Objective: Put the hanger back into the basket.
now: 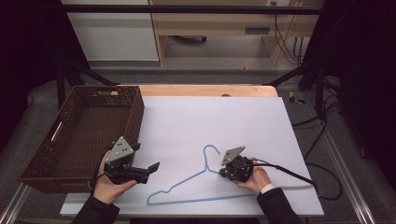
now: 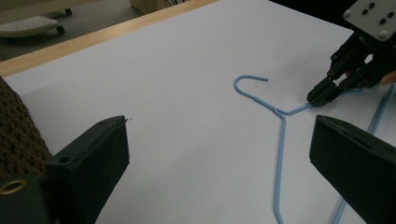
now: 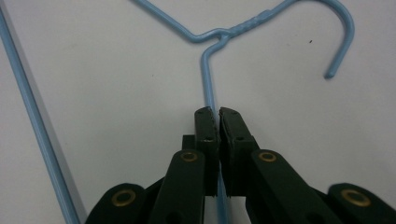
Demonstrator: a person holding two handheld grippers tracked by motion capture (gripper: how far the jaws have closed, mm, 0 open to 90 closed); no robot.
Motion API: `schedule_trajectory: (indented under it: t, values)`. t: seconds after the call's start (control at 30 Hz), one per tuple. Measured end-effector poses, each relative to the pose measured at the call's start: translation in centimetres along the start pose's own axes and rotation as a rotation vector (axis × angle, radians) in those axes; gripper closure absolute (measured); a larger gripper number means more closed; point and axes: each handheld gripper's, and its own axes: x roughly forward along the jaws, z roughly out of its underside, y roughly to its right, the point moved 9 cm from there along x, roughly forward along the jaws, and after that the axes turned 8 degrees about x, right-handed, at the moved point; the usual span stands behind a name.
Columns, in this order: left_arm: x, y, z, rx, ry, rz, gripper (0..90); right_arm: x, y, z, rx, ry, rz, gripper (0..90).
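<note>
Two claws are mine here, one in each hand, over a white sheet (image 1: 219, 116) that covers the wooden table (image 1: 205, 90). My right gripper (image 1: 222, 173) has its jaws pressed together on the blue wire hanger (image 1: 187, 179): they pinch the sloping shoulder wire just below the twisted neck. In the right gripper view the thin blue wire runs straight down into the slit between my two black jaws, and the neck twist and the open hook (image 3: 343, 37) lie beyond the tips. The long bottom bar of the hanger slants along the left edge of that view, well apart from the jaws.

The hanger lies flat on the sheet, toward the near edge, its hook pointing away from me and its bottom bar nearest to me. It sits between my two hands.

My left gripper (image 1: 152, 169) has its jaws spread wide, with nothing between them. It hovers near the front right corner of the brown woven basket (image 1: 46, 149), which stands on the left side of the table, partly over its edge. In the left gripper view I see the spread jaws low at both sides, the hanger's hook (image 2: 250, 81) ahead on the sheet, and my right gripper (image 2: 322, 95) clamped on the wire at the upper right.
</note>
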Motion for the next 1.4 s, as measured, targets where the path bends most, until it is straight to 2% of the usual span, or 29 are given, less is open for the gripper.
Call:
schedule_trajectory:
  t: [0.37,0.63,0.83,1.1,1.3,1.4]
  values:
    - [2.0,2.1,0.1,0.057,-0.07,0.06,6.0,-1.0,-0.3,-0.5,-0.007,0.045,-0.019,87.6]
    - [4.8,3.7,0.3,0.106,-0.154,0.115,8.5,-1.9,-0.6,-1.0,-0.019,0.078,-0.026,87.7]
    - [6.6,4.7,0.4,0.128,-0.201,0.154,10.5,-2.1,-0.7,-1.1,-0.029,0.088,-0.03,87.7]
    - [8.7,6.2,1.0,0.177,-0.279,0.208,16.1,-2.6,-0.9,-1.5,-0.034,0.117,-0.026,87.7]
    - [10.4,7.0,2.0,0.219,-0.355,0.245,24.7,-3.1,-1.1,-1.8,-0.044,0.138,-0.026,87.7]
    - [10.8,7.2,2.2,0.226,-0.364,0.254,28.9,-3.2,-1.1,-1.9,-0.038,0.142,-0.028,87.7]
